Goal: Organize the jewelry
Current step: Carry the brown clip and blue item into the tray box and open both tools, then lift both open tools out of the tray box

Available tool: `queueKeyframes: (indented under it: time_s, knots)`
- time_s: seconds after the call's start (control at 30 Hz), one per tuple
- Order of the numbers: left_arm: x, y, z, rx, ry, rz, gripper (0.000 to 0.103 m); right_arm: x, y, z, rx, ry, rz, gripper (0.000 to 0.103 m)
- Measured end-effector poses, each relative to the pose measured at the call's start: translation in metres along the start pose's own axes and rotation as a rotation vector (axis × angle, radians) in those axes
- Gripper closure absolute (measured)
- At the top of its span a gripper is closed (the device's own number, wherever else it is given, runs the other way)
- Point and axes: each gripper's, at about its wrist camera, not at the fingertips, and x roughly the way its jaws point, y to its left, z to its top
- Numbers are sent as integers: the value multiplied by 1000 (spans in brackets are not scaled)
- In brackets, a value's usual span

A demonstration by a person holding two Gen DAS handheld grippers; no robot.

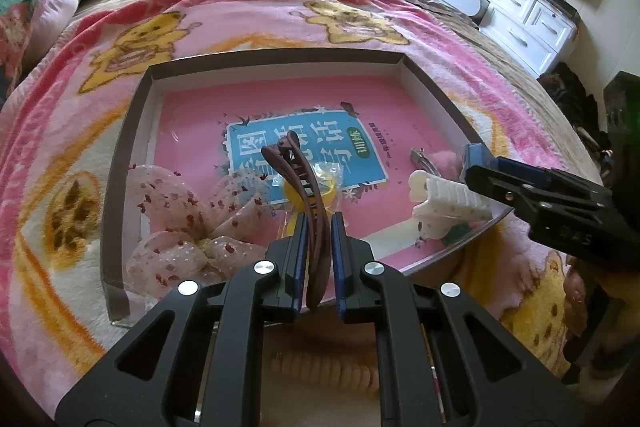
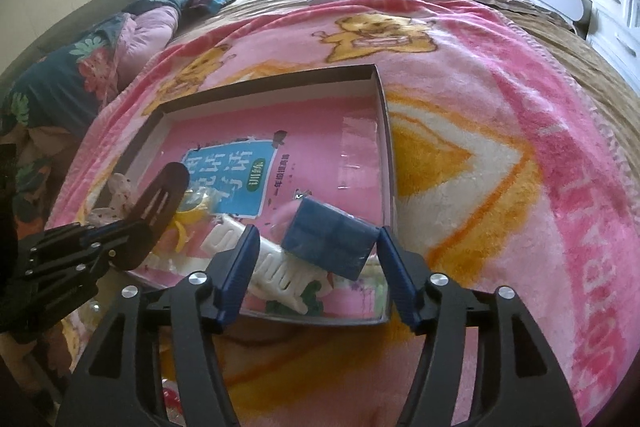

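A shallow brown-rimmed box (image 1: 120,163) lined with a pink book cover lies on the bed. My left gripper (image 1: 320,225) is shut on a long dark brown hair clip (image 1: 304,179), held upright over the box's near side. My right gripper (image 2: 316,231) stands open over the near right corner. A small blue box (image 2: 332,239) sits tilted between its fingers, leaning on a white claw clip (image 2: 276,267); the left pad is clear of it. Also in the box are a pink spotted fabric bow (image 1: 180,227), a packeted yellow ring (image 1: 320,187) and a metal clip (image 1: 424,159).
A pink bear-print blanket (image 2: 500,147) covers the bed around the box. A string of cream beads (image 1: 324,371) lies on it under my left gripper. Piled bedding (image 2: 80,67) sits far left, and white drawers (image 1: 528,23) stand at the right beyond the bed.
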Motion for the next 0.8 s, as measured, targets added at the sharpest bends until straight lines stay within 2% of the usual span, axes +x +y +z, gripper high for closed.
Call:
queueKeyframes:
  time_s: [0.13,0.3,0.4,0.5,0.67,0.73,0.8]
  knots:
    - [-4,0,-1,1,-2,6,98,-16,2,-2,-8,-31,-8,28]
    - [-15,0,-2,-3,-14,17,86,-36,2,-2,-7,-67,-5,21]
    - [-22,1,-1,-8,-24,19,79,-45,0,-3,-3,-83,-5,20]
    - [-30,0,-2,-6,-33,23,68,-56,-2,-4,4,-104,-8,13]
    - [-44,-2,-2,-6,-51,35,51,-72,-4,-7,14,-131,-17,10]
    - [-51,-1,-1,-12,-60,45,51,-78,-6,-8,19,-141,-27,9]
    - [-59,0,-1,-18,-68,46,37,-85,-7,-8,24,-150,-30,9]
